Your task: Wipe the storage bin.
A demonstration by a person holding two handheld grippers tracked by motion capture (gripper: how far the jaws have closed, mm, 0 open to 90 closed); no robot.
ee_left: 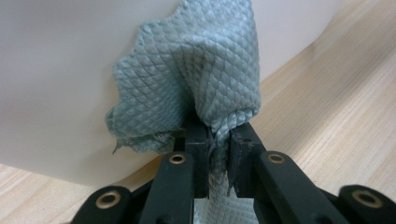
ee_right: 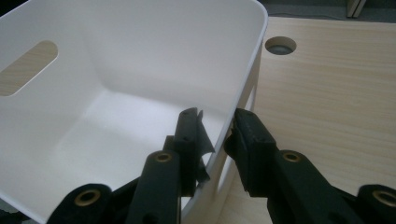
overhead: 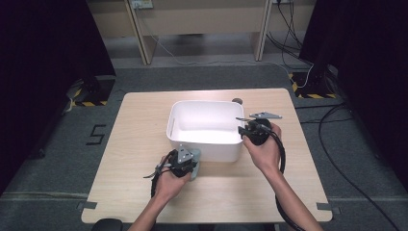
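High view: nearest the camera, the left hand-held gripper (overhead: 185, 161) holds a grey-green cloth (overhead: 195, 162) against the white tub (overhead: 180, 129) on the surface (overhead: 134, 159); the right hand-held gripper (overhead: 248, 131) sits at the tub's right rim.
Left gripper view: jaws pinch the cloth (ee_left: 205, 79), pressed to the tub's outer wall.
Right gripper view: jaws clamp the tub's rim (ee_right: 243, 88).

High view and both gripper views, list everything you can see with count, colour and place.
Plastic bin: one, white, mid-table, nothing inside.
Quilted cloth: one, grey-green, against the bin's near wall, pinched in the left gripper.
Wooden table: one, light wood, on grey floor.
Cable hole: one, round, in the tabletop beyond the bin.
Left gripper: black, shut on the cloth.
Right gripper: black, clamped on the bin's right wall.
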